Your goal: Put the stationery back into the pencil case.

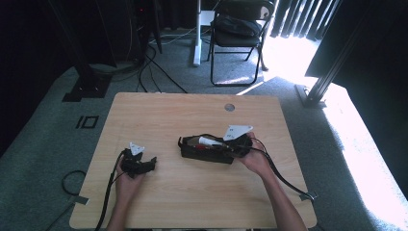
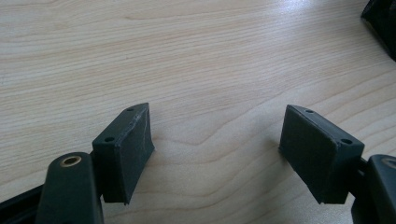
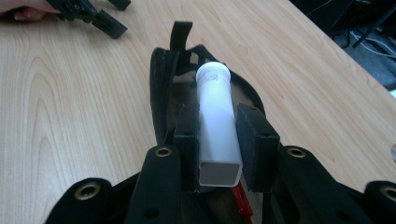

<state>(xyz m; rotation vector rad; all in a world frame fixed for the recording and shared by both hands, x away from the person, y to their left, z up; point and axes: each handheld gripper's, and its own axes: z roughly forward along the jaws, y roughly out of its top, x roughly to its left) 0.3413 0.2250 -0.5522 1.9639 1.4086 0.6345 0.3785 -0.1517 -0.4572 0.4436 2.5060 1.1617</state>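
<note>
Right hand-held gripper [image 3: 218, 140] pinching white tube [image 3: 215, 116] over open black pouch [image 3: 161, 93]; left hand-held gripper [image 2: 217, 149] spread, resting on desk [image 2: 187, 56].

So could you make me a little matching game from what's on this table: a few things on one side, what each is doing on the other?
Things:
1. left gripper
2. right gripper
3. white tube
4. black pouch

States:
a. lies open on the table
b. clamped between two black pads
c. jaws apart over bare wood
d. shut on the tube

Pairs: 1-c, 2-d, 3-b, 4-a
</note>
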